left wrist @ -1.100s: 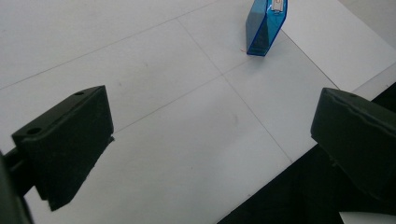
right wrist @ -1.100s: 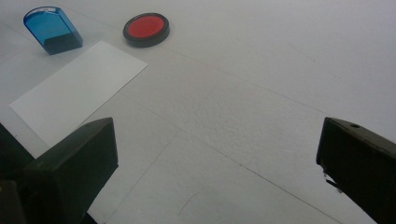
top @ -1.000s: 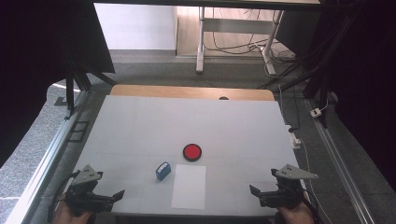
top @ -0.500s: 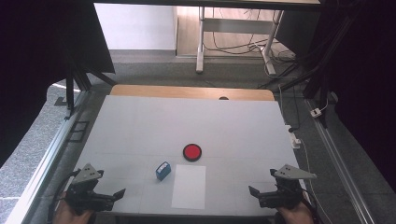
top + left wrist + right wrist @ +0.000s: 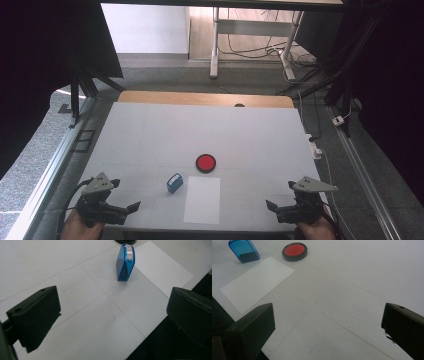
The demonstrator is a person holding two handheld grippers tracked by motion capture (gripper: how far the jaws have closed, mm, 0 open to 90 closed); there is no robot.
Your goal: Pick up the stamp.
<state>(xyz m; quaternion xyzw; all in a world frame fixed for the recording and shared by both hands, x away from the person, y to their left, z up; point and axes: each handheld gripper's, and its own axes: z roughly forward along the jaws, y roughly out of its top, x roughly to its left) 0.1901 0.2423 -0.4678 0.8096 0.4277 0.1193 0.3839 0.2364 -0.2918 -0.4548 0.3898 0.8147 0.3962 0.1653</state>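
Note:
A small blue stamp (image 5: 174, 182) (image 5: 125, 263) (image 5: 244, 250) stands on the white table, just left of a white sheet of paper (image 5: 202, 199) (image 5: 162, 268) (image 5: 257, 283). A round red ink pad in a black rim (image 5: 205, 163) (image 5: 294, 251) lies beyond the sheet. My left gripper (image 5: 125, 209) (image 5: 112, 317) rests open at the table's near left corner, empty, jaws facing the stamp. At the near right corner my right gripper (image 5: 271, 207) (image 5: 329, 327) is open too, nothing between its jaws.
The white table (image 5: 200, 130) ends in a wooden strip (image 5: 205, 99) at the far side. Metal frame rails (image 5: 55, 160) run along both sides. A power strip and cables (image 5: 315, 147) hang off the right edge. Desk legs and cables stand on the floor beyond.

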